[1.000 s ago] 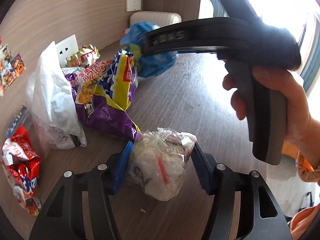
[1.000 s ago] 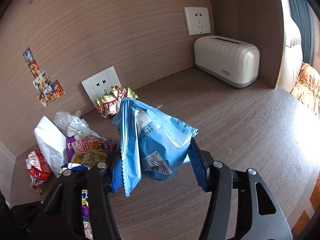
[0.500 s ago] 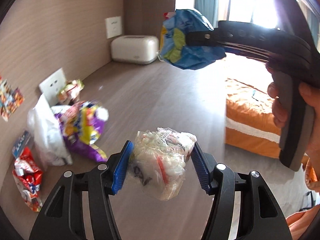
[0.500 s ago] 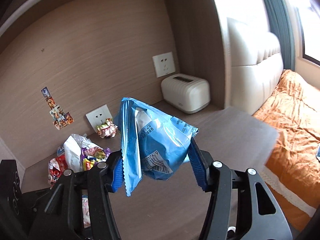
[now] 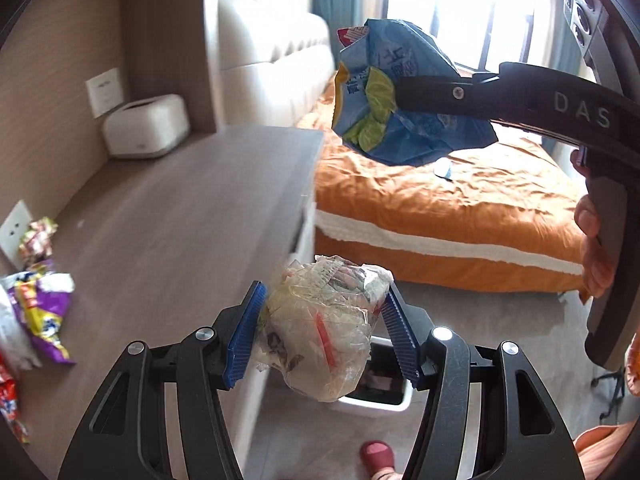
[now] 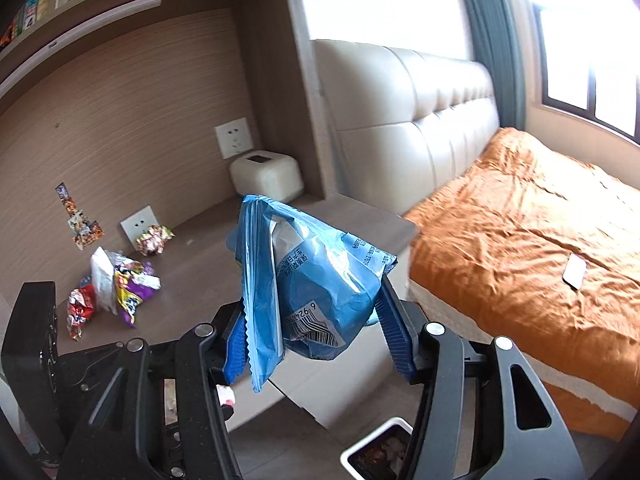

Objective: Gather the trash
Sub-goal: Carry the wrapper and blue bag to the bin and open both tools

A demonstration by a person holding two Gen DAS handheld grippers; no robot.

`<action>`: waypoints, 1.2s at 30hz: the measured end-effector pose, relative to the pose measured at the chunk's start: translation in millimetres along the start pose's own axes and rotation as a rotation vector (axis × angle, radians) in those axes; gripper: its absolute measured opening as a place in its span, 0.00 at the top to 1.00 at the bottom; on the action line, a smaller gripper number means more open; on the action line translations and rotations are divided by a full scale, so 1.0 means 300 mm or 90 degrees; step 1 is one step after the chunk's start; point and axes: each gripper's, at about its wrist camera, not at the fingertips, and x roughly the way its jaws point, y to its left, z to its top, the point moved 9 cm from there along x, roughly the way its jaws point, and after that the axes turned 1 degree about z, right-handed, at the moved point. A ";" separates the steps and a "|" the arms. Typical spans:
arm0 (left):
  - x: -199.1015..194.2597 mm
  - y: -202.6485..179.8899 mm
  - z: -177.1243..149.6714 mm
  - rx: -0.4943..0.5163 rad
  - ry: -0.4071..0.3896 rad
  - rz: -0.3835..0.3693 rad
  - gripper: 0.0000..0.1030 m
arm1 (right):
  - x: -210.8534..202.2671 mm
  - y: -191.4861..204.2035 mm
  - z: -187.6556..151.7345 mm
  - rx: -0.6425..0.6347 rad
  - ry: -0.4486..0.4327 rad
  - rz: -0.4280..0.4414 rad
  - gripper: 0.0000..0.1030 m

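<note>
My left gripper (image 5: 322, 334) is shut on a crumpled clear plastic wrapper (image 5: 324, 328), held in the air past the desk's edge, above a white trash bin (image 5: 376, 394) on the floor. My right gripper (image 6: 316, 316) is shut on a blue snack bag (image 6: 316, 280), also off the desk; the bag shows in the left wrist view (image 5: 396, 112) too, high above the bed. The bin's corner (image 6: 378, 452) shows low in the right wrist view. More wrappers (image 6: 124, 288) lie on the desk by the wall.
The wooden desk (image 5: 180, 232) carries a white box (image 5: 146, 126) at its far end, with wall sockets (image 6: 234, 142) behind. An orange bed (image 6: 532, 248) with a phone (image 6: 575, 271) stands to the right. A red slipper (image 5: 376, 454) is on the floor.
Both grippers have swung away from the desk toward the bed and floor, each still holding its trash. The bin has come into view below them.
</note>
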 end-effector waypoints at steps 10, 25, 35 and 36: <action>0.172 -0.252 -0.058 0.054 0.037 -0.071 0.44 | -0.051 -0.230 -0.203 0.032 0.053 -0.068 0.44; 0.614 -0.435 -0.357 0.136 0.147 -0.155 0.44 | 0.202 -0.452 -0.664 0.098 0.176 -0.120 0.44; 0.930 -0.409 -0.612 0.134 0.178 -0.206 0.42 | 0.508 -0.520 -1.076 0.142 0.260 -0.078 0.44; 0.962 -0.401 -0.642 0.130 0.180 -0.209 0.40 | 0.537 -0.531 -1.122 0.148 0.270 -0.074 0.44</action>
